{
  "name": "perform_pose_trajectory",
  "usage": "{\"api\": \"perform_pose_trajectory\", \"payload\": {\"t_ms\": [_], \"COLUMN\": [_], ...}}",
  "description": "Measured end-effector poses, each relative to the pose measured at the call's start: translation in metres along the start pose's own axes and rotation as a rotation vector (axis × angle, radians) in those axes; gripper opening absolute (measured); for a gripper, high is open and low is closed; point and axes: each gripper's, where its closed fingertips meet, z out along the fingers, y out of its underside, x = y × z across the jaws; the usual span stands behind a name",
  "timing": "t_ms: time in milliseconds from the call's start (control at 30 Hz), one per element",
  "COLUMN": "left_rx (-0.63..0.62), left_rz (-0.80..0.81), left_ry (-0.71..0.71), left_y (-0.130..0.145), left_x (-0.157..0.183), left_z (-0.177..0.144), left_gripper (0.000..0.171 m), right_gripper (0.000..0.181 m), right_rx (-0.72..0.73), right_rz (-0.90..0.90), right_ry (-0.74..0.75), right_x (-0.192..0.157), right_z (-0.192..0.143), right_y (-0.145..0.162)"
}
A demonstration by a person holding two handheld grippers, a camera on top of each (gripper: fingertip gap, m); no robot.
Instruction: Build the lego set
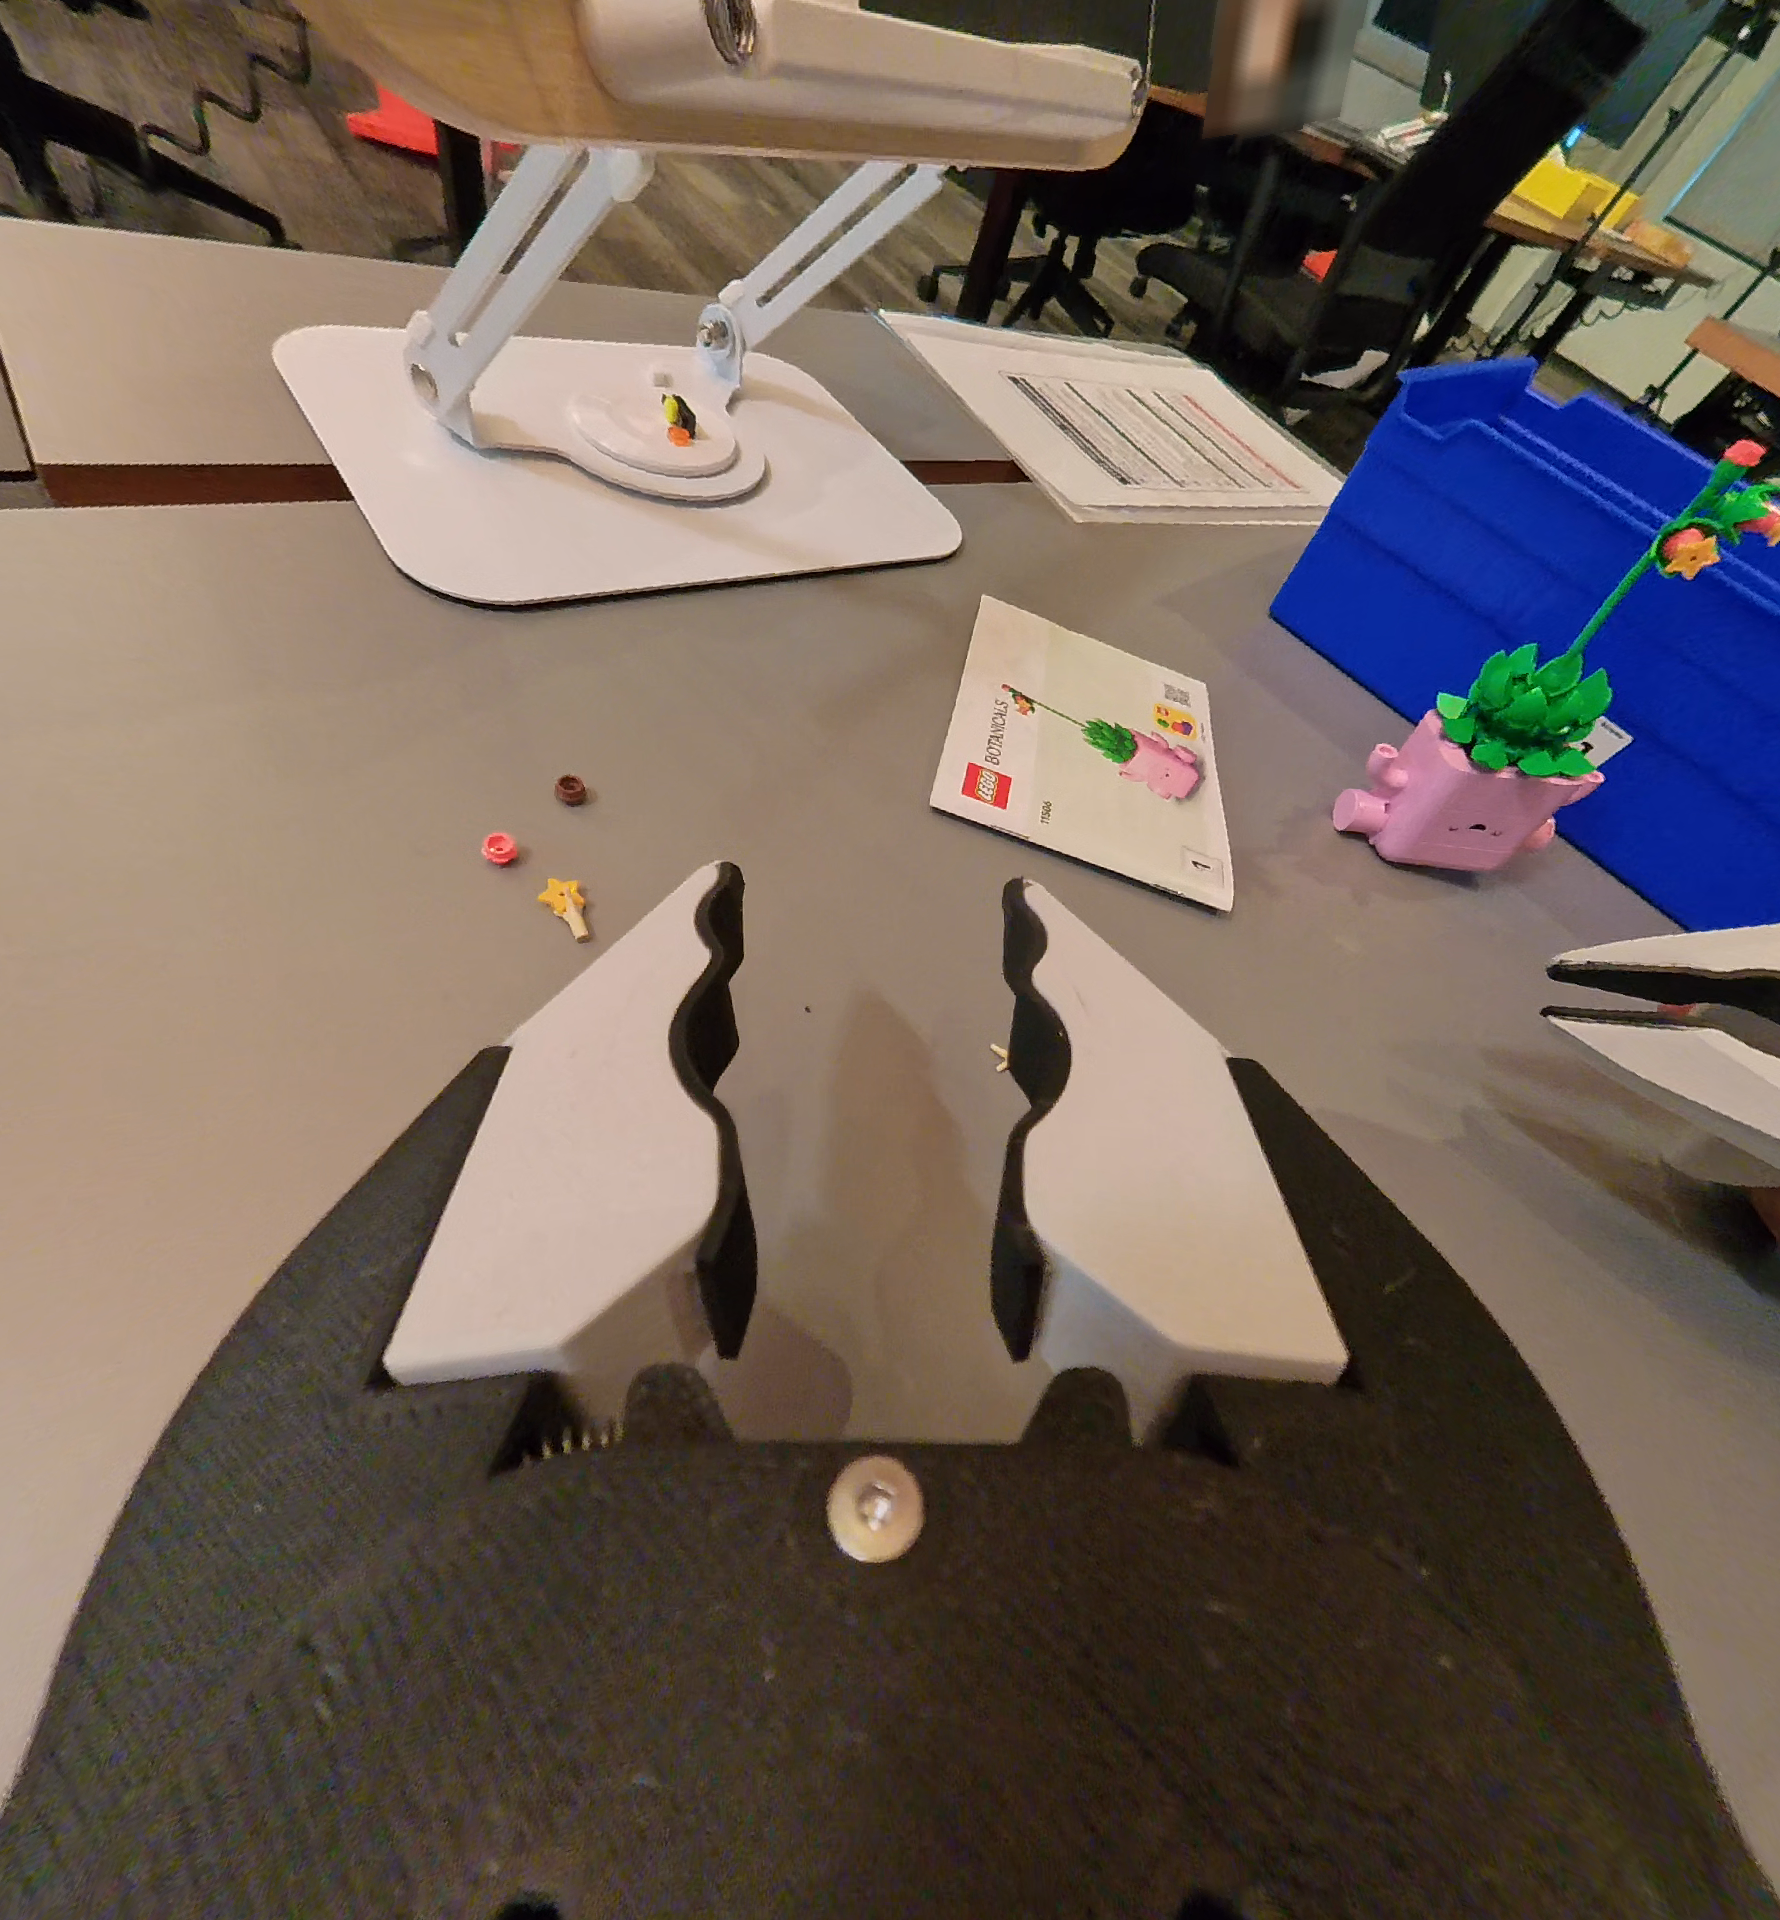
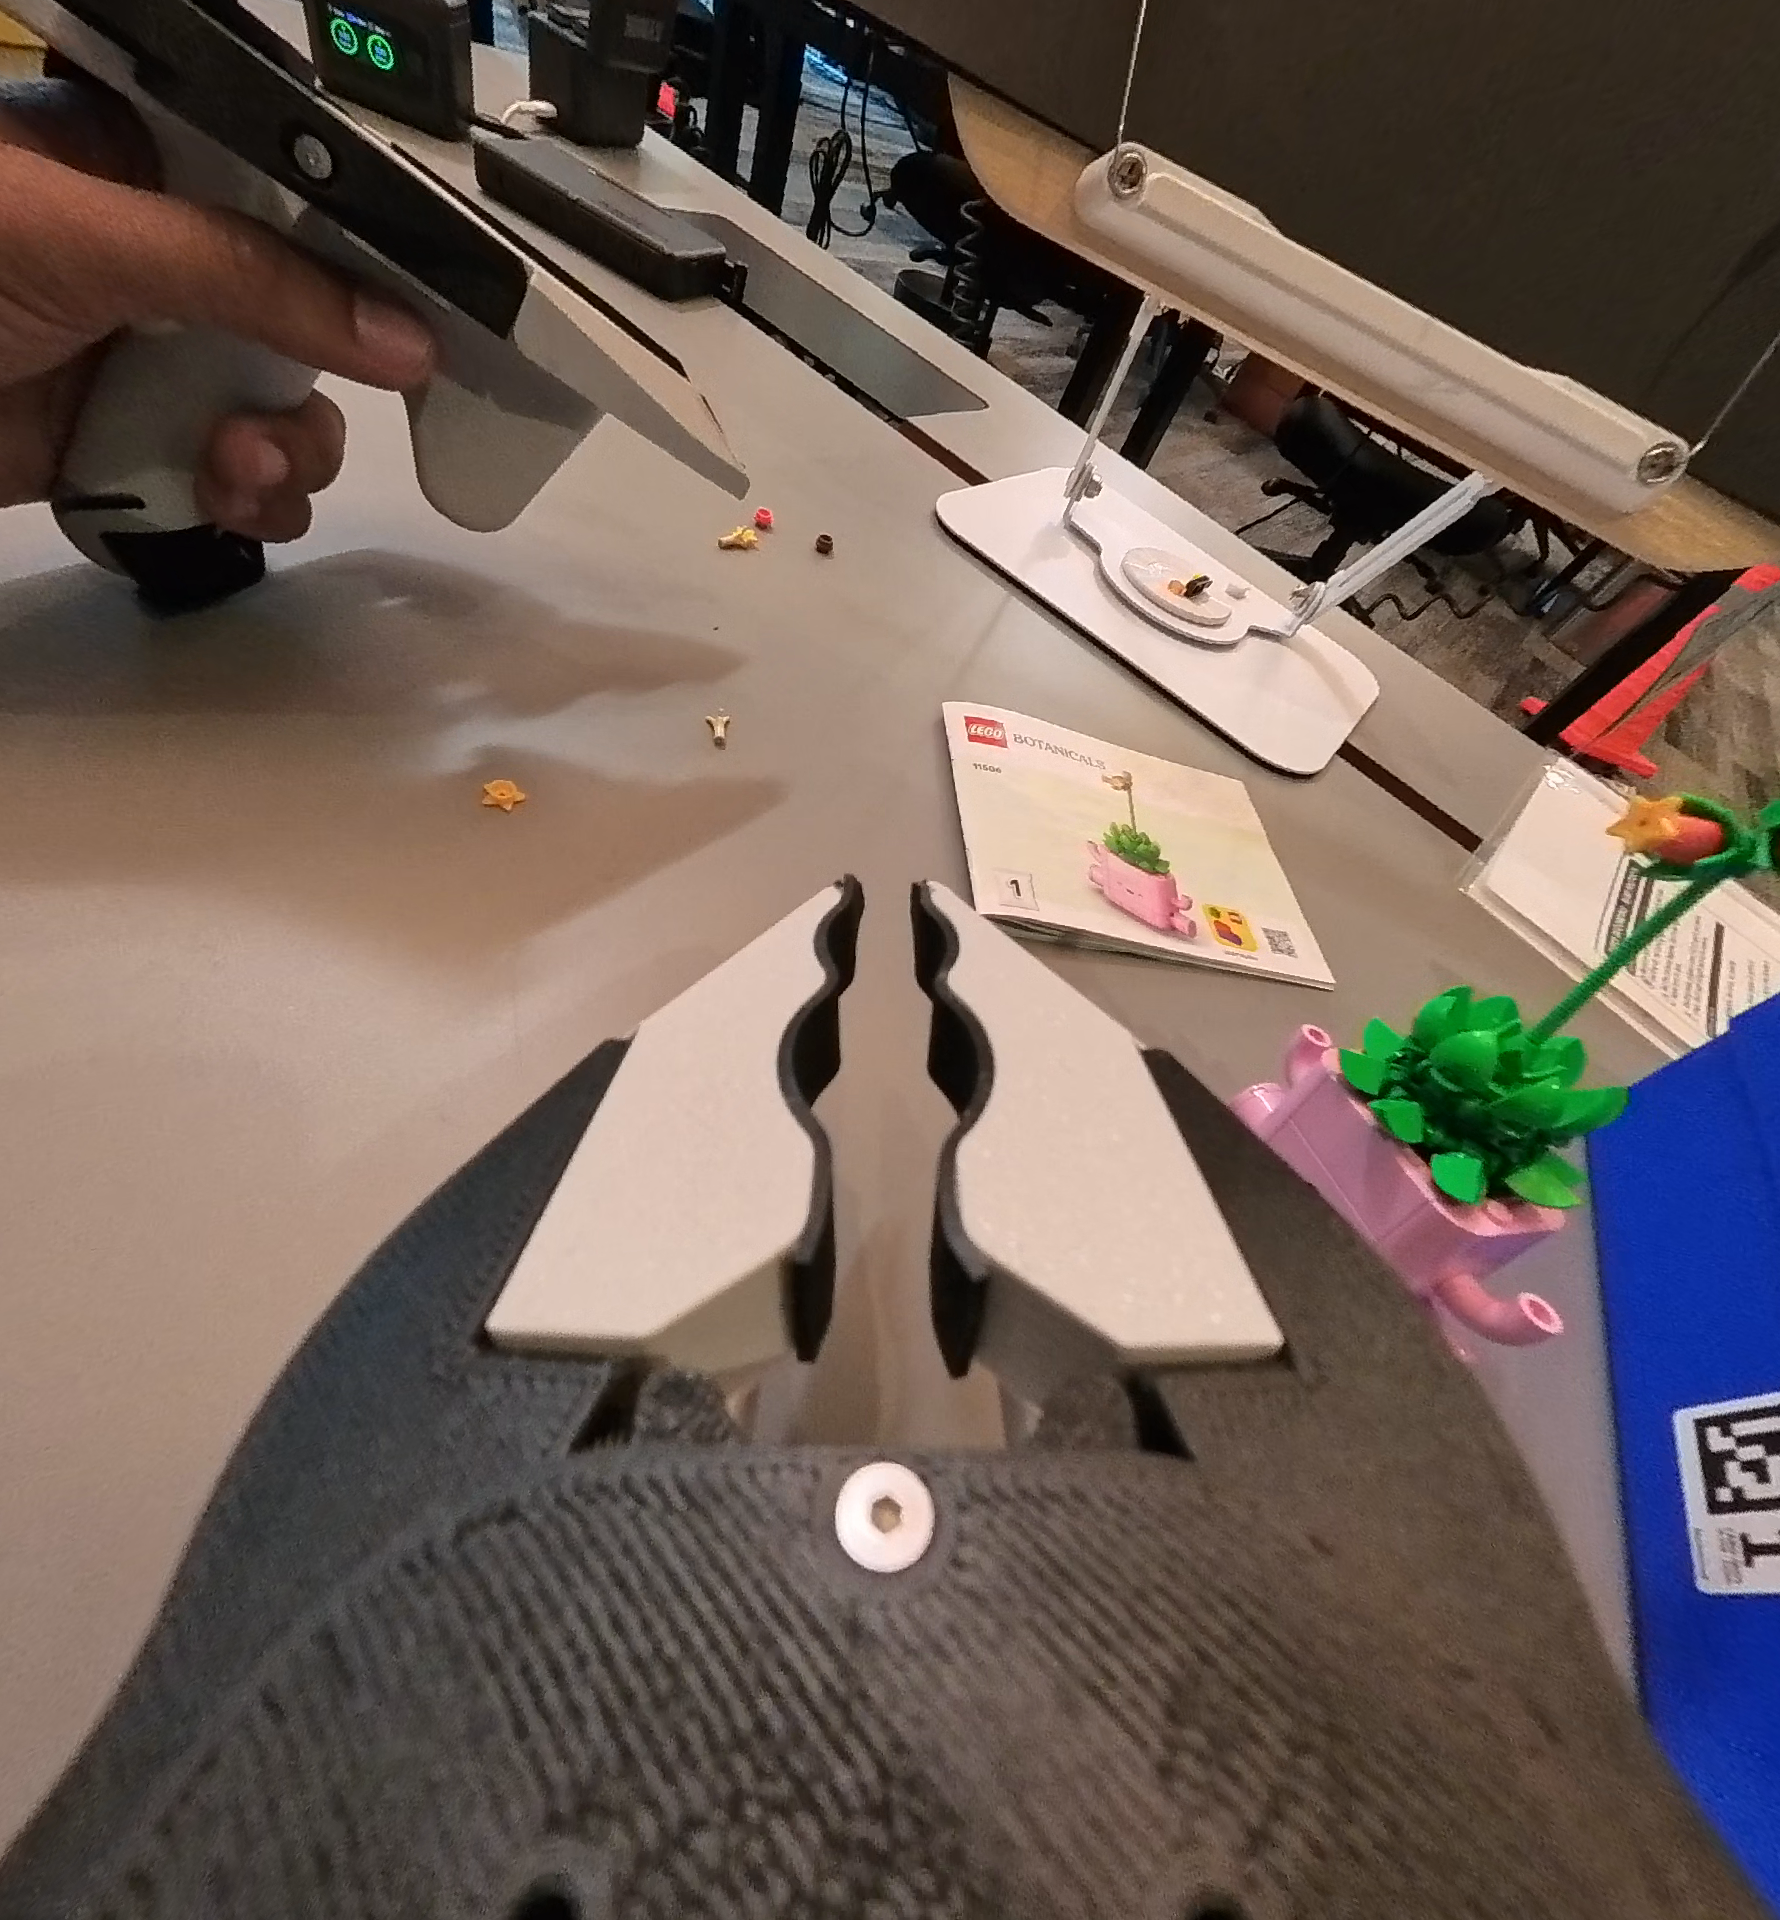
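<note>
The pink planter [image 2: 1405, 1184], nearly built, leans against the blue bin [image 2: 1727, 1351] at the right of the tabletop [image 2: 242, 1039], green leaves [image 2: 1468, 1081] crowning it and a thin stalk [image 2: 1613, 966] rising to a cluster of about three red-and-yellow buds; propped there, I judge, so the tall stalk does not tip it over. The booklet [image 2: 1125, 842] lies shut just left of it. Loose parts are spread out singly, probably for easy picking: one red stud [image 1: 499, 849], one brown stud [image 1: 571, 791], one yellow flower on a tan stem [image 1: 564, 902], one bare tan stem [image 2: 720, 727] and one yellow flower [image 2: 504, 795]. A white stand [image 1: 605, 520] behind carries a small dark-and-orange piece. The left hand-held gripper [image 1: 870, 883] hovers wide open and empty over the bare stem. The right hand-held gripper [image 2: 884, 894] is narrowed to a slim gap, seemingly holding nothing.
</note>
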Motion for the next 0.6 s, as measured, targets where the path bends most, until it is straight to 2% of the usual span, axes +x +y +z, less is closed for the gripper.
{"api": "perform_pose_trajectory", "payload": {"t_ms": [267, 467, 533, 600], "left_rx": [-0.008, -0.018, -0.014, -0.017], "left_rz": [0.000, 0.021, -0.010, -0.019], "left_ry": [0.001, -0.149, -0.196, -0.258], "left_y": [0.001, -0.004, -0.005, -0.004], "left_x": [0.000, -0.040, -0.054, -0.068], "left_z": [0.000, -0.013, -0.018, -0.022], "left_gripper": [0.052, 0.052, 0.043, 0.022], "right_gripper": [0.009, 0.009, 0.009, 0.009], "right_rx": [-0.006, -0.007, -0.006, -0.005], "right_rz": [-0.010, -0.013, -0.014, -0.014], "right_ry": [0.001, 0.001, 0.000, 0.001], "right_x": [-0.001, -0.001, -0.001, -0.001], "right_z": [0.001, 0.001, 0.001, 0.001], "right_y": [0.001, 0.001, 0.001, 0.001]}}
